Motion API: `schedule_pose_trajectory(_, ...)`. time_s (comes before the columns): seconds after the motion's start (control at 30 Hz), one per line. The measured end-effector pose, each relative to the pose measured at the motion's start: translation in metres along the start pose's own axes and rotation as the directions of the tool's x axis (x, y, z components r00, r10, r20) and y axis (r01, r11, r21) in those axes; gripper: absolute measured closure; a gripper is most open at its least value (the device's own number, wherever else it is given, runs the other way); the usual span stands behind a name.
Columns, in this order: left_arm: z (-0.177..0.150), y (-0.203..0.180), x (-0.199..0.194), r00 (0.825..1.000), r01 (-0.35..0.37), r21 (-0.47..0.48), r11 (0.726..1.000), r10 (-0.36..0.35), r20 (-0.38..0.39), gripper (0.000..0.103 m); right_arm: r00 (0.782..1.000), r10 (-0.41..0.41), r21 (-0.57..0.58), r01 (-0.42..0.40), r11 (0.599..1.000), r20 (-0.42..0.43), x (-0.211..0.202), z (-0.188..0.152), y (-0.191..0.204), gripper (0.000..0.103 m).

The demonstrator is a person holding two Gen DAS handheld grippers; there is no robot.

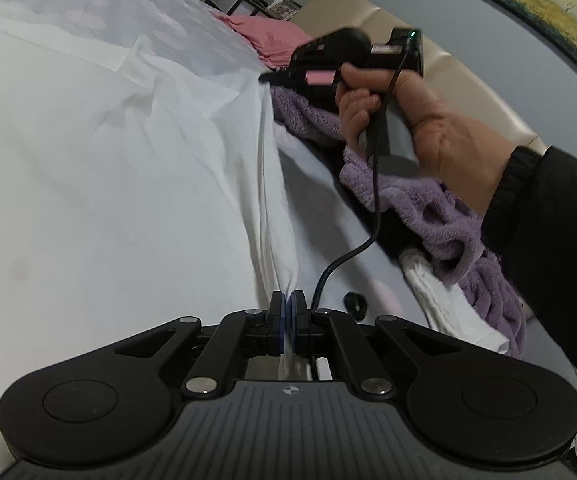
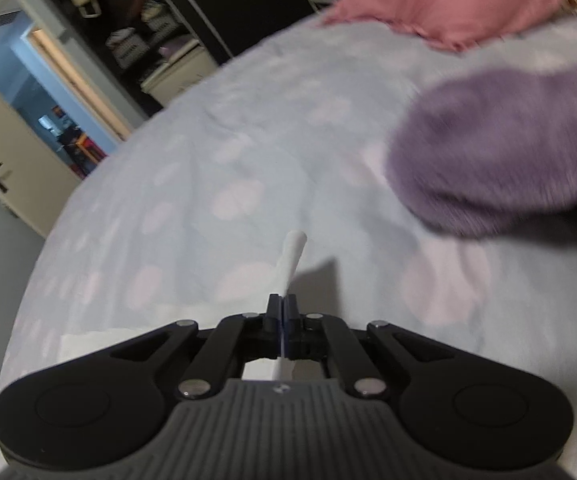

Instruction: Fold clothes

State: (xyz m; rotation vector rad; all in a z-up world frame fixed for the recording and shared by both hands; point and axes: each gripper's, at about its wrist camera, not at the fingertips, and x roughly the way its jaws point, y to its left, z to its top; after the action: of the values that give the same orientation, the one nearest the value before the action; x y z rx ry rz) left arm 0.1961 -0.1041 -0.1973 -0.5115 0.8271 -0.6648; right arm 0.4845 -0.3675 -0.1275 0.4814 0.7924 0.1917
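White cloth held up by both grippers over the bed

Your left gripper (image 1: 288, 320) pinches one edge of the white cloth (image 1: 108, 140); your right gripper (image 2: 282, 320) pinches another, fingers pressed together on it. The cloth hangs stretched left of the purple towel (image 1: 448, 216), so no finished fold shows; the pink garment (image 2: 456, 0) lies loose behind the towel.

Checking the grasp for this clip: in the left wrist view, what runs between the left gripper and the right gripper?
A taut edge of the white garment spans from the left gripper to the right gripper, both pinching it.
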Motion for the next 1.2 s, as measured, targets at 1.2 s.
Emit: schedule_pose_trajectory(1.2,-0.002,0.031,-0.006,0.998,-0.068,-0.106,0.992,0.065,-0.024,0.101,0.989,-0.095,-0.161,0.077,0.984,-0.111,-0.019,-0.066,0.047,0.063)
